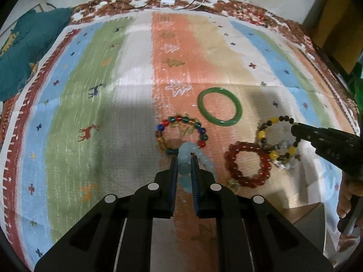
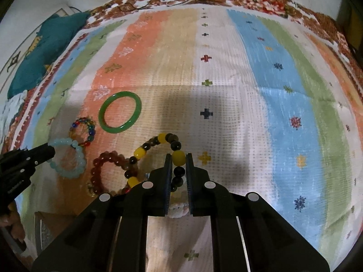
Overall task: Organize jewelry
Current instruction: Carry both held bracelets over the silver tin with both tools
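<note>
The pale blue bead bracelet [image 1: 189, 158] lies on the striped cloth [image 1: 90, 90] against the multicoloured bead bracelet [image 1: 181, 133], pinched between the narrowed fingers of the left gripper [image 1: 184, 158]; lifting it may drag that neighbour along. The right gripper [image 2: 178, 158] clamps the yellow-and-dark bead bracelet [image 2: 156, 149], which touches the red bead bracelet [image 2: 109, 172], so a pull could tangle both. The green bangle [image 2: 120, 112] sits apart, safe.
</note>
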Tool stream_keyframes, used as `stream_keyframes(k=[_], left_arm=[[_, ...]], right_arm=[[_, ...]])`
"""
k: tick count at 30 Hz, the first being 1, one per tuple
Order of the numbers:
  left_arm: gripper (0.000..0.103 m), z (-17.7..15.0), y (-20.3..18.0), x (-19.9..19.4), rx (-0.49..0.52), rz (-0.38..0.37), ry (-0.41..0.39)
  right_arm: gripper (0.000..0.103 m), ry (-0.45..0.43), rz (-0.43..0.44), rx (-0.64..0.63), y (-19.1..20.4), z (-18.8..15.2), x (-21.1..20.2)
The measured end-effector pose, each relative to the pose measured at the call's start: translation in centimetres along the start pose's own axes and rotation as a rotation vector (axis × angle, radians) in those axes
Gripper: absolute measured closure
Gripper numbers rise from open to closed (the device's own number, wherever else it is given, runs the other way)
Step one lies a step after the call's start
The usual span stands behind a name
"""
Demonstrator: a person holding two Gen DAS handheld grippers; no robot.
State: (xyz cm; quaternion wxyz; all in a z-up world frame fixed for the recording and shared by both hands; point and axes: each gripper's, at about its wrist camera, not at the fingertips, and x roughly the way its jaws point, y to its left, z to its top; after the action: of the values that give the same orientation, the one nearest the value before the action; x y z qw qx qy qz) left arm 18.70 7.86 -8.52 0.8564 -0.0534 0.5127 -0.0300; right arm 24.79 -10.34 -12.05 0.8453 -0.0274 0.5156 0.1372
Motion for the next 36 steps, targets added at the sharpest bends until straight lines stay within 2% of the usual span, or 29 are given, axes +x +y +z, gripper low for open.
stream_keyframes(k=[17, 29, 36], left_arm=[[0.092, 0.3, -2.3, -3.8, 0.023, -0.023, -0.081], [0.092, -0.7, -3.5, -6.8, 0.033, -0.051, -0.129], [0.092, -1.6, -4.0, -9.0, 0.044, -0.056, -0.163]], right_arm=[[0.091, -0.079, 0.024, -0.032, 1.8, -0.7, -5.1], [0.091, -0.136, 0.052, -0.03, 2.6, -1.8, -8.8], [0.091, -0.185, 0.062, -0.075, 4.3, -3.1, -11.2]])
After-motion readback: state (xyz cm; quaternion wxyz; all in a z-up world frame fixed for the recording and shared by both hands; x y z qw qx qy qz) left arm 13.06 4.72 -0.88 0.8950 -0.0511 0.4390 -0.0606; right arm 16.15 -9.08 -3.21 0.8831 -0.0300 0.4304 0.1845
